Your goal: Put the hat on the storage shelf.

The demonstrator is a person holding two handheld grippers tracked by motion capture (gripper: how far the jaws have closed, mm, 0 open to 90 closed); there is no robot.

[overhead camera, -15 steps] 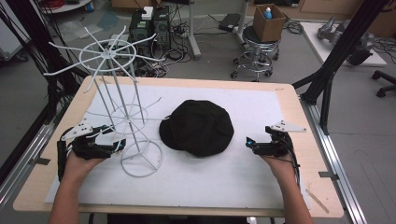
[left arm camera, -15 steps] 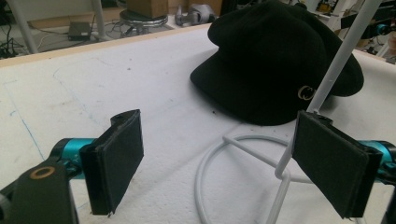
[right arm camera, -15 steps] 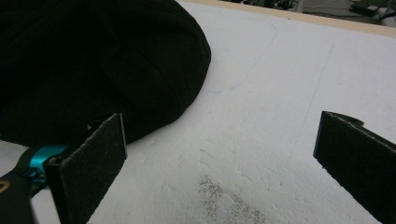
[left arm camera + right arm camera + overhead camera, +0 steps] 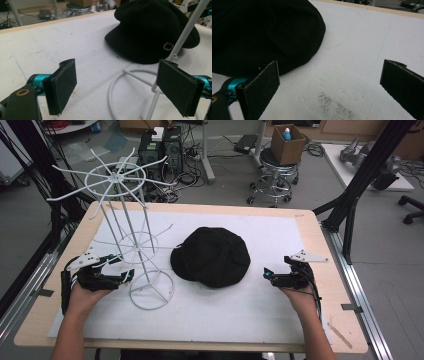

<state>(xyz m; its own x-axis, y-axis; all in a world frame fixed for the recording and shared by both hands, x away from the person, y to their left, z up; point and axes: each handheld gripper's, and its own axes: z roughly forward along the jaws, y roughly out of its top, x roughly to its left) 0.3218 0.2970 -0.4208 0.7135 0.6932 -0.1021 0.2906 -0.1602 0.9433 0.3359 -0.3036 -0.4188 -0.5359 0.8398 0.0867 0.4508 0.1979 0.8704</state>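
From the high view, I have the black cap (image 4: 212,256) lying flat at the middle of the frame on the white mat (image 4: 280,310) that covers the wooden surface (image 4: 320,227). The white wire hat rack (image 4: 131,237) stands at the centre left, its round base just beside the cap's left edge. My left gripper (image 4: 126,274) sits low at the left, right next to the rack's base ring, and my right gripper (image 4: 266,274) sits at the right, near the cap's right edge but apart from it. In the left gripper view, the fingers (image 4: 61,86) stand wide apart with nothing clamped; the rack's base ring (image 4: 117,85) curves across the lower middle, one upright rod rises at the right edge, and the cap (image 4: 152,30) fills the upper right, a small gold emblem (image 4: 168,46) on its side. In the right gripper view, the fingers (image 4: 260,88) are spread wide over bare mat (image 4: 352,57), and the cap (image 4: 262,32) lies in the upper left, just beyond the left finger.
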